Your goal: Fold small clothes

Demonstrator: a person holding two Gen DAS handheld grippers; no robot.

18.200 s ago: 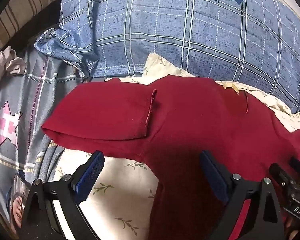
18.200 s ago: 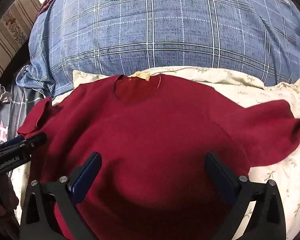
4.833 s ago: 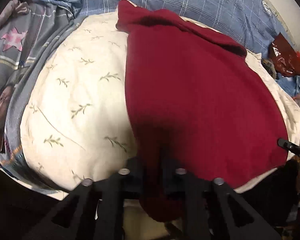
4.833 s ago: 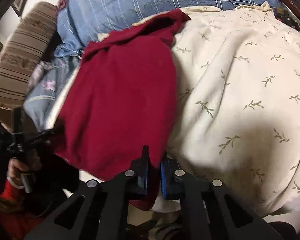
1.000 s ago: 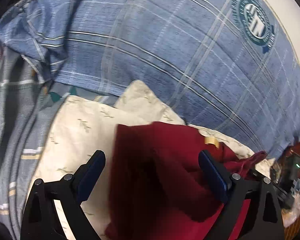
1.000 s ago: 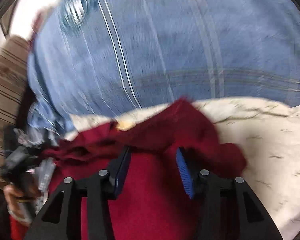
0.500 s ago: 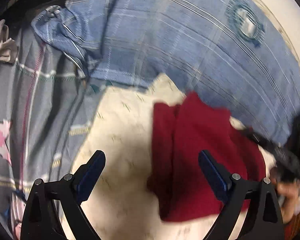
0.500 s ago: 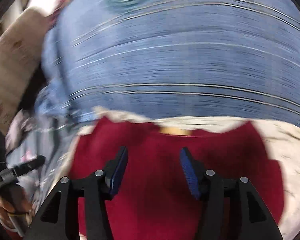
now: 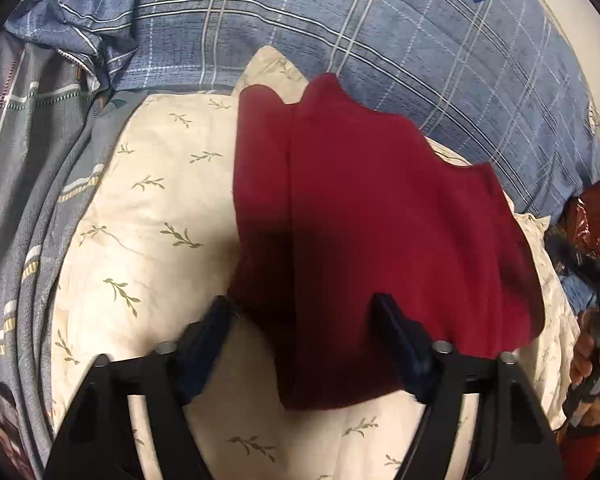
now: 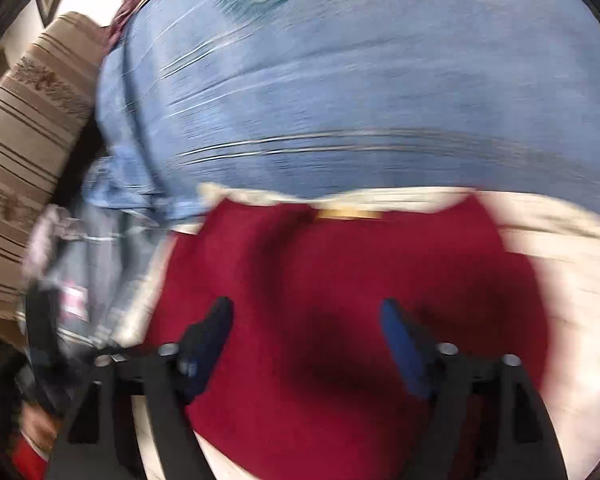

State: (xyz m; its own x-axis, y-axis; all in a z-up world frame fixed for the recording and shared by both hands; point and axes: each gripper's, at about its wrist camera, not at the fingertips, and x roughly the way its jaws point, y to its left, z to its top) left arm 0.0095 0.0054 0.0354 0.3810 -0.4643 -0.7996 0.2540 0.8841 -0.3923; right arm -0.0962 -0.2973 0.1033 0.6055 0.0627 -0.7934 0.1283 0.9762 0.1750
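A dark red shirt (image 9: 376, 220) lies folded into a compact block on a cream leaf-print pillow (image 9: 148, 216). My left gripper (image 9: 304, 332) is open and empty, hovering over the shirt's near edge. In the blurred right wrist view the same red shirt (image 10: 340, 280) lies below my right gripper (image 10: 306, 336), which is open and empty; a tan collar label (image 10: 348, 214) shows at its far edge. The right gripper's body and the hand holding it show at the far right of the left wrist view (image 9: 596, 336).
A big blue plaid pillow (image 9: 380, 32) lies behind the shirt. A grey patterned blanket (image 9: 24, 168) is on the left. A striped brown cushion (image 10: 28, 128) stands at far left. A red crinkly bag (image 9: 596, 220) lies at the right.
The shirt's lower half has been folded up over its top. Both grippers let go and pulled back toward me. The left jaws have narrowed; the right jaws have widened.
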